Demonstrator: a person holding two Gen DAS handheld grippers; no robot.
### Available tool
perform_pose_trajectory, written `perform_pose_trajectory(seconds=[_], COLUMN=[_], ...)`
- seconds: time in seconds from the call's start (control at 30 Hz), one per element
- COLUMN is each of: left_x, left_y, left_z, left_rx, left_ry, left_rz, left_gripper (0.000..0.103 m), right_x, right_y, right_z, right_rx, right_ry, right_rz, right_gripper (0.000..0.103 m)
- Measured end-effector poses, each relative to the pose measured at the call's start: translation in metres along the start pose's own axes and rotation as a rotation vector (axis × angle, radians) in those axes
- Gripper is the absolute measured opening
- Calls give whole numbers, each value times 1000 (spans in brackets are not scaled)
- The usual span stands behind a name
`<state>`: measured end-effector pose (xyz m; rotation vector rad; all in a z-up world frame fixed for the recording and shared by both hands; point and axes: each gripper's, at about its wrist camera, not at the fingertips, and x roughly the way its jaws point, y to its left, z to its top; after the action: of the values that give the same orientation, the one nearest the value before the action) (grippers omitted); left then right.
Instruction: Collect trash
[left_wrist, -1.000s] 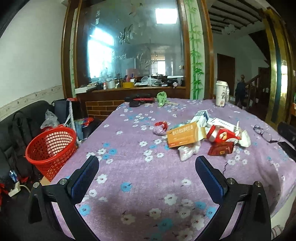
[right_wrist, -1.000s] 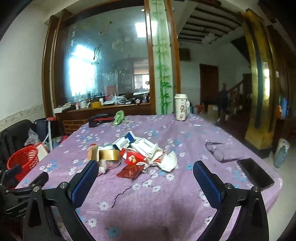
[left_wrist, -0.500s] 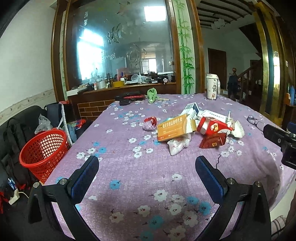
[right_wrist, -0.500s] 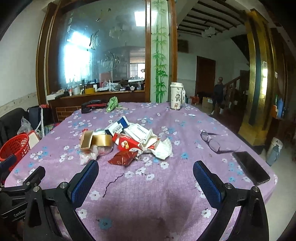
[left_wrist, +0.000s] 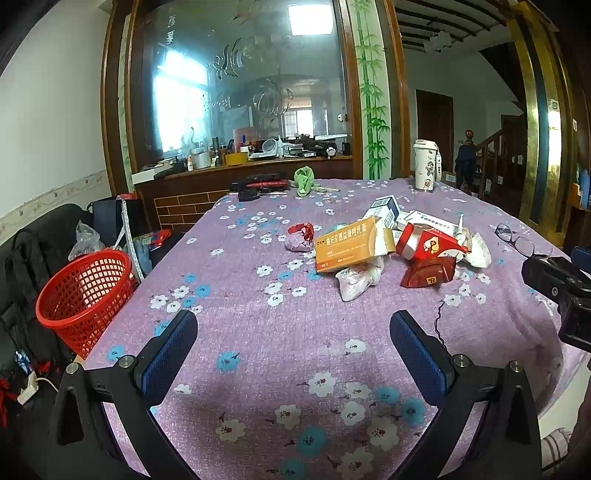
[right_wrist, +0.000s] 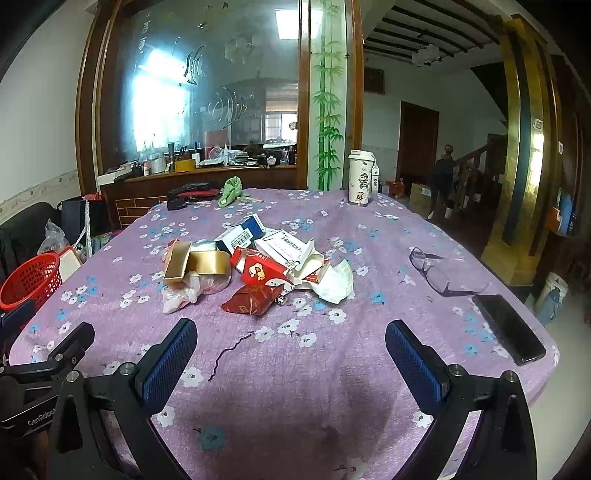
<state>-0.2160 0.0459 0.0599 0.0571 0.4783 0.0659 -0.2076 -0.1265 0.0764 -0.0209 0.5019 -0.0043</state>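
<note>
A heap of trash lies mid-table on the purple flowered cloth: an orange box, a red carton, a dark red wrapper, a clear plastic bag and a small crumpled red-and-white wrapper. A red mesh basket stands on the floor to the left of the table. My left gripper is open above the near cloth, short of the heap. My right gripper is open too, with the dark red wrapper and gold box ahead.
Glasses and a black phone lie on the right part of the table. A white cup stands at the far edge, with a green cloth and a black-and-red object beside it. A dark thread lies near my right gripper.
Both views have shifted slightly and the trash heap looks a little nearer. Both grippers remain open and empty. Nothing on the table has moved.
</note>
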Motion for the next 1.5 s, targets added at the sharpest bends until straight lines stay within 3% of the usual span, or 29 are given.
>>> perform_pose_trajectory(seconds=[1.23, 1.37, 1.5], left_x=[4, 7, 20], left_y=[-2, -1, 5], left_z=[-3, 0, 16], left_rx=[6, 8, 18], left_ry=[30, 42, 86], left_rz=[-4, -8, -32], left_gripper=[103, 103, 103], right_x=[12, 14, 21], right_y=[-1, -4, -13], right_z=[-5, -4, 2], right_rx=[11, 20, 55], right_ry=[62, 71, 97], right_rz=[23, 42, 119], right_gripper=[103, 103, 100])
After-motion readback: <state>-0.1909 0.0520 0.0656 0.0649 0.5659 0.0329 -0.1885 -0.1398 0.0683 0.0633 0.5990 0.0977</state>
